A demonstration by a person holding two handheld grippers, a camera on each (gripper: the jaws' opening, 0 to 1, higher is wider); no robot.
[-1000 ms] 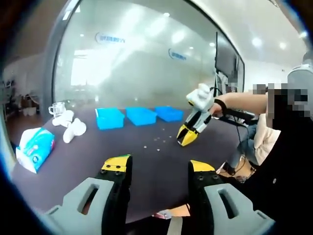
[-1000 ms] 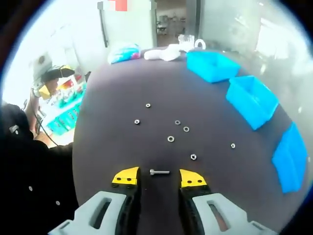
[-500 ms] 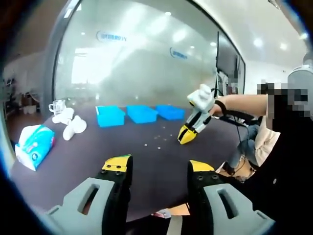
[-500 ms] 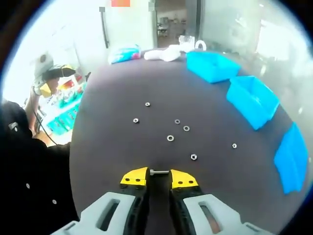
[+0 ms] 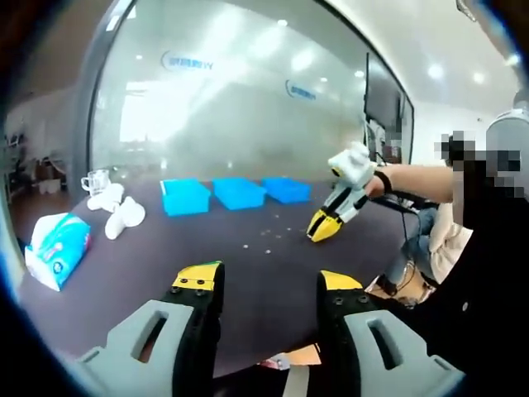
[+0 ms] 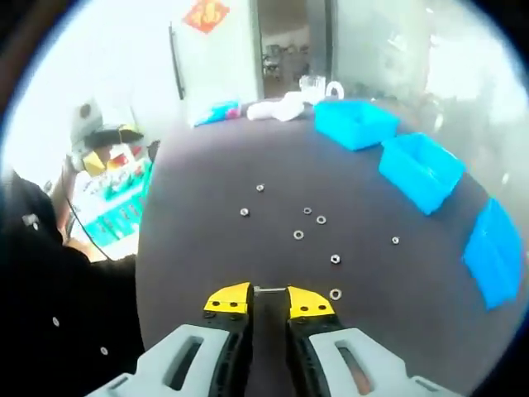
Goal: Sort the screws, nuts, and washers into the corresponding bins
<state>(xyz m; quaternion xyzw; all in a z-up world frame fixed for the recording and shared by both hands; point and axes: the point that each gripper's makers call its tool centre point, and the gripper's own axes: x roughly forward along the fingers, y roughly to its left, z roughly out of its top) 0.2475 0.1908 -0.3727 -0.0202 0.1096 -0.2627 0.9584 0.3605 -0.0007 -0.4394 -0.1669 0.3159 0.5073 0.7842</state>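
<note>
- Screw (image 6: 269, 289): pinched crosswise between my right gripper (image 6: 269, 303)'s near-shut jaws, low centre of the right gripper view.
- My left gripper (image 5: 269, 285) is spread wide and holds nothing, low in its own view.
- Nuts and washers (image 6: 298, 235) lie scattered mid-frame on the table (image 6: 190, 248); the bins (image 6: 421, 169) line the right.
- Risk: the thin screw, gripped only at the tips, could twist and drop short of its bin.

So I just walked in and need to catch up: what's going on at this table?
A person is sorting small hardware with two handheld grippers. The right gripper is shut on a screw, lifted off the dark table. Loose nuts and washers lie scattered ahead of it, and three blue bins sit along the far edge. The left gripper hangs open, holding nothing, back from the table's near edge.
</note>
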